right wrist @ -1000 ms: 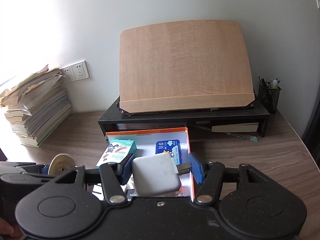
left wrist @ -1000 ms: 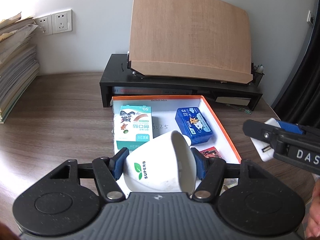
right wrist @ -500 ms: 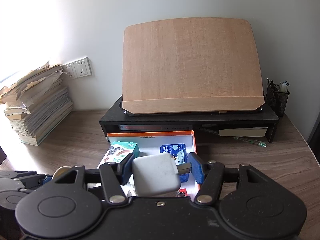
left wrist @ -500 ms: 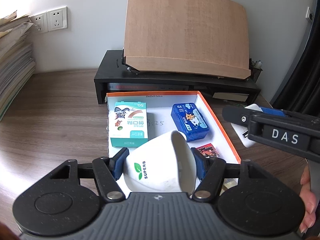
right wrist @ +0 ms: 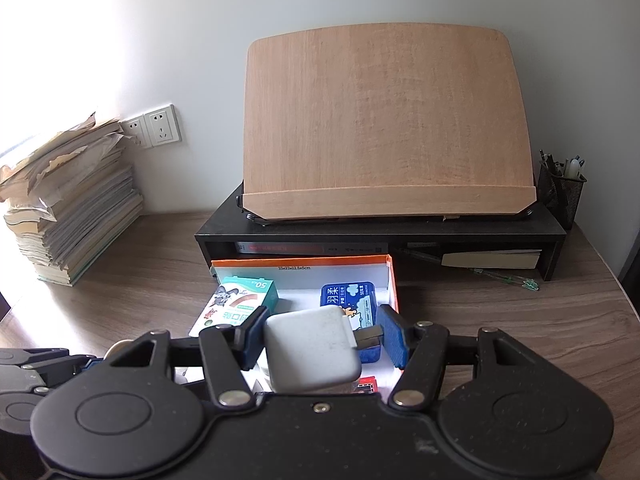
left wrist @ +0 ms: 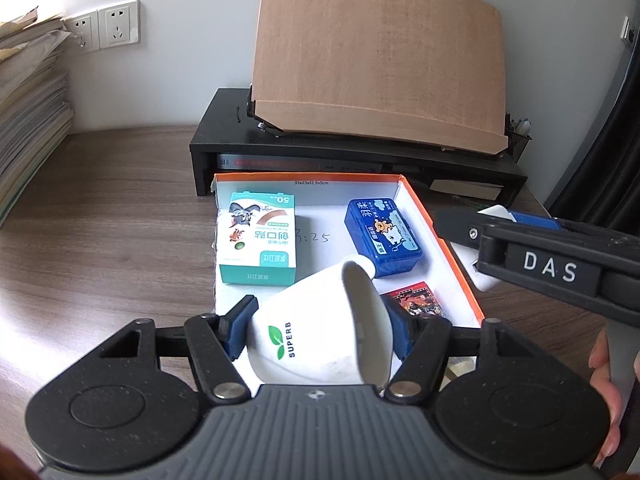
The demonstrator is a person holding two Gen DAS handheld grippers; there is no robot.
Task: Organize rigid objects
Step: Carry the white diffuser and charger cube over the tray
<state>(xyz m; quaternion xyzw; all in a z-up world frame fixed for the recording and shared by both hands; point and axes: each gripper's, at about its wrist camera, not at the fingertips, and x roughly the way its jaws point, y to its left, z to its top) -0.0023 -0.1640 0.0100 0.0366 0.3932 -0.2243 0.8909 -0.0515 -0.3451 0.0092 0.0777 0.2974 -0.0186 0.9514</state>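
Observation:
My left gripper (left wrist: 320, 328) is shut on a white SUPERB cup (left wrist: 316, 340), tilted with its mouth to the right, over the near end of an orange-rimmed white box (left wrist: 452, 256). In the box lie a teal plaster box (left wrist: 260, 244), a blue tin (left wrist: 382, 236) and a red card pack (left wrist: 418, 300). My right gripper (right wrist: 324, 336) is shut on a white charger (right wrist: 308, 352); one pad presses its side, the other its prongs. It hangs above the box's near right part (right wrist: 394, 280). The right gripper (left wrist: 476, 224) also shows from the left wrist, at the box's right rim.
A black desk riser (right wrist: 380, 236) carrying a tilted wooden board (right wrist: 384, 120) stands behind the box. A tall paper stack (right wrist: 72, 208) fills the left, a mesh pen holder (right wrist: 560, 188) the far right. A green pen (right wrist: 504, 276) lies by the riser. A hand (left wrist: 604, 380) holds the right gripper.
The right gripper with the charger has shifted left, from beside the box to over its right rim. The left gripper still holds the cup in about the same place.

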